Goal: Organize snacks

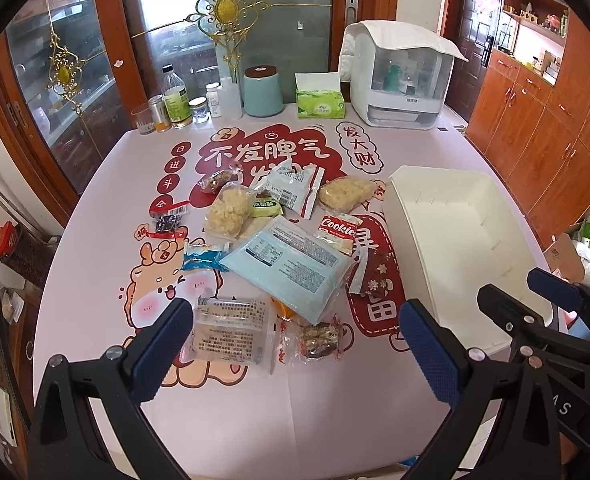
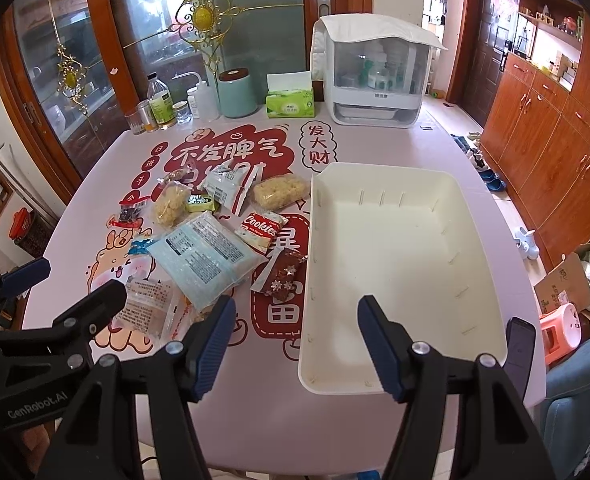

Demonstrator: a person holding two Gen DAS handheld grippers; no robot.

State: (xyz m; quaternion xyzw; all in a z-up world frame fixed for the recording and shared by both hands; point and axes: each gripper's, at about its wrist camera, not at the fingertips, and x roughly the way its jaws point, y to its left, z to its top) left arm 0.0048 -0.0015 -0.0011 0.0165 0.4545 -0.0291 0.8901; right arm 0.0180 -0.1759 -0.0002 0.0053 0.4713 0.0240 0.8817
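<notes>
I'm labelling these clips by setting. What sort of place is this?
Most likely a dining room in a home. A table with a cartoon cover holds loose snacks, a tissue box and a baby-bottle cabinet; wooden cupboards line the wall, with shoes on the floor.

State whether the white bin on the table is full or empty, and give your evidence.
Empty. The white bin shows only its bare floor and slotted walls; every snack packet still lies outside it on the table.

My light-blue packet (image 1: 291, 264) hid part of the orange wrapper (image 1: 283, 309) beneath; its print stayed too small to read. My white bin (image 1: 411, 208) was cut by my right gripper (image 1: 533, 286).
</notes>
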